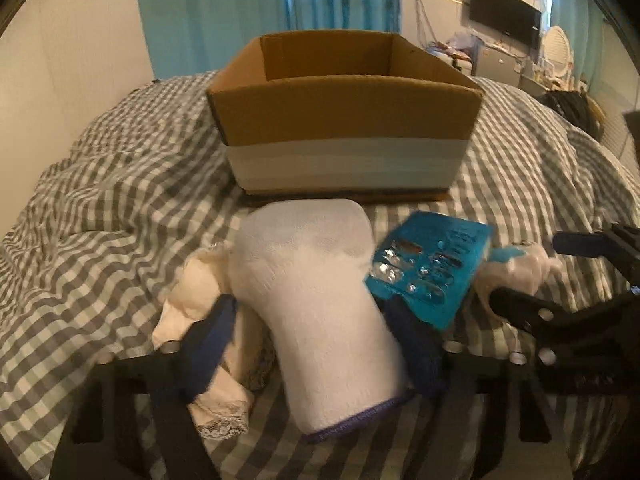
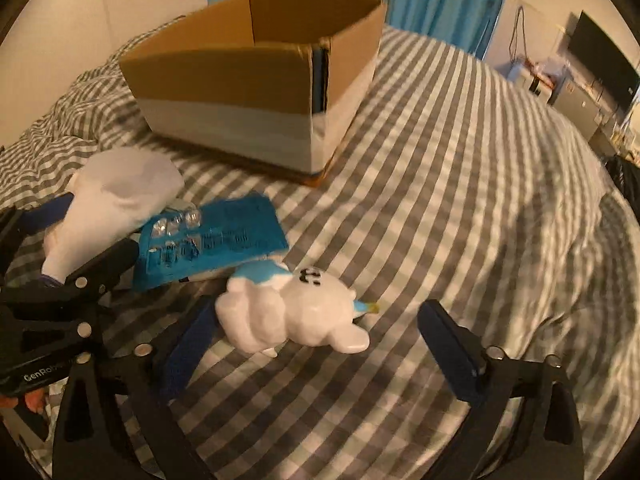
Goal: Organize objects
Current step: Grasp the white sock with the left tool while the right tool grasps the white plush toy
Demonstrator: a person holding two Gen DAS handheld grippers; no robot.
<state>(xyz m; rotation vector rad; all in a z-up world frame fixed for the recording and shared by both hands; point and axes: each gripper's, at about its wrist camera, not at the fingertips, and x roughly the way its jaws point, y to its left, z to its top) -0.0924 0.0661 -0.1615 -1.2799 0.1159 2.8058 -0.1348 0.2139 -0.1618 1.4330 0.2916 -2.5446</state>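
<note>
White knit sock [image 1: 320, 308], lying on the checked bed at 6 o'clock of the open cardboard box [image 1: 344, 120], sits between the left gripper [image 1: 316, 344] jaws, which flank it closely at the cuff end; firm pinch cannot be told. Best handling, by judgement: clamp mid-sock, lift clear of the blue blister card [image 1: 428, 268] at its 3 o'clock. Right gripper [image 2: 324, 344]: jaws spread wide around the white toy figure [image 2: 296, 316], holding nothing.
</note>
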